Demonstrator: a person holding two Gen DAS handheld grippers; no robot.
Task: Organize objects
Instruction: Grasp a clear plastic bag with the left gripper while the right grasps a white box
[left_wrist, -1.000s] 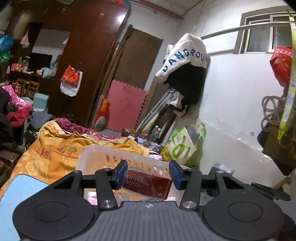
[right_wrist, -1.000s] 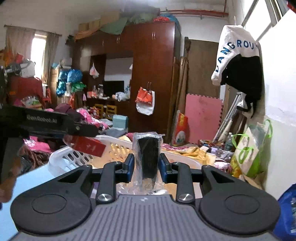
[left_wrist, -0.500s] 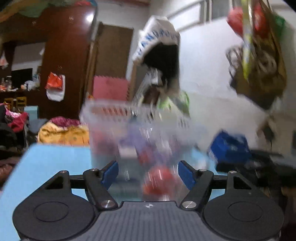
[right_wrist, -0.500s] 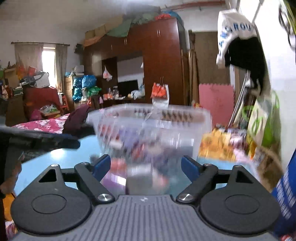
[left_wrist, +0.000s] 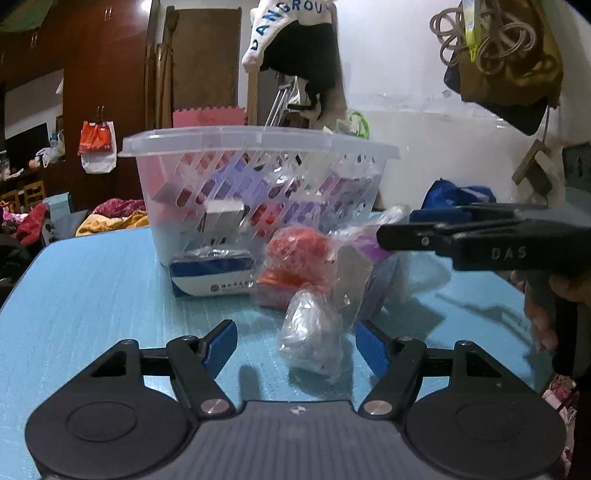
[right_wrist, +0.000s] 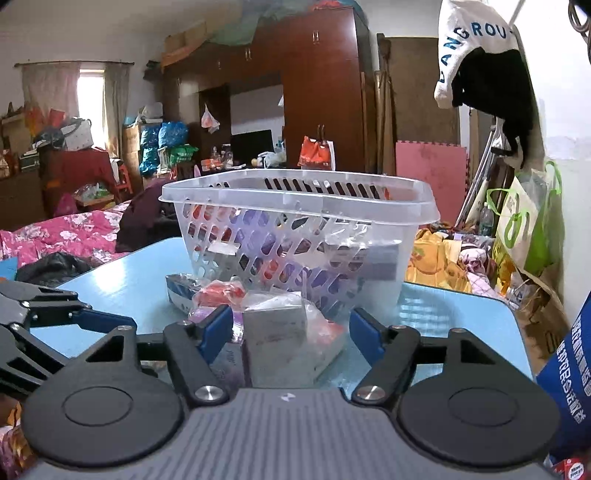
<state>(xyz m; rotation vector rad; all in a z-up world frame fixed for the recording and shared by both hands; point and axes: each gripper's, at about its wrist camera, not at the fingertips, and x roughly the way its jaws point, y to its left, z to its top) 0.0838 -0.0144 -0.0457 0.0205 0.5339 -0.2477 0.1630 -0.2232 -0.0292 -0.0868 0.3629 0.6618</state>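
- A lived-in home bedroom, crowded with belongings.
- A tall dark wooden wardrobe (right_wrist: 317, 92) fills the upper middle of the right wrist view, with boxes and cloth piled on top.
- A bed with a pink flowered blanket (right_wrist: 62, 236) lies at the left edge.
- A curtained window (right_wrist: 90, 99) sits at the upper left.
- A white and black jacket (right_wrist: 480, 62) hangs on the wall at the upper right.
- A blue table (left_wrist: 92, 295) holds a clear plastic basket (left_wrist: 258, 147) of small packets.

Daylight is glowing through the curtained window (right_wrist: 90, 107); tools are casting soft shadows on the bench (left_wrist: 92, 295); fisheye edges are bending.
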